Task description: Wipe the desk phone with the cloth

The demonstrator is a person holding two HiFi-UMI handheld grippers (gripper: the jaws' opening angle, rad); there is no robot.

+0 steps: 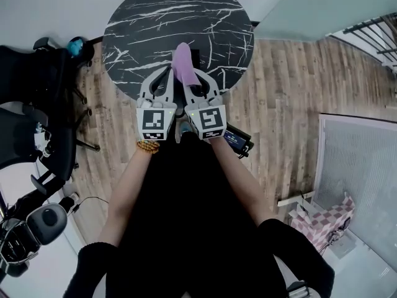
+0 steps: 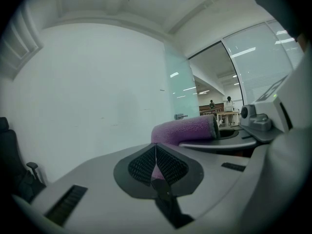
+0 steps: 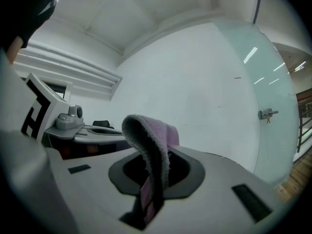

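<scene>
A purple cloth (image 1: 183, 66) stands up between my two grippers, over the near edge of the round black marble table (image 1: 155, 17). My left gripper (image 1: 166, 74) is shut, with a corner of the cloth (image 2: 156, 172) showing between its pads. The cloth (image 2: 187, 129) runs from there as a roll to the right gripper's body (image 2: 273, 130). My right gripper (image 1: 200, 82) is shut on the cloth (image 3: 148, 145), which loops up out of its jaws. Both gripper views look at a white wall. No view clearly shows a desk phone.
Black office chairs (image 1: 34, 110) stand at the left on the wooden floor (image 1: 285, 92). A black device with a blue label (image 1: 237, 139) lies by my right forearm. At the right are a white ribbed panel (image 1: 363, 172) and a pink checkered item (image 1: 329, 221).
</scene>
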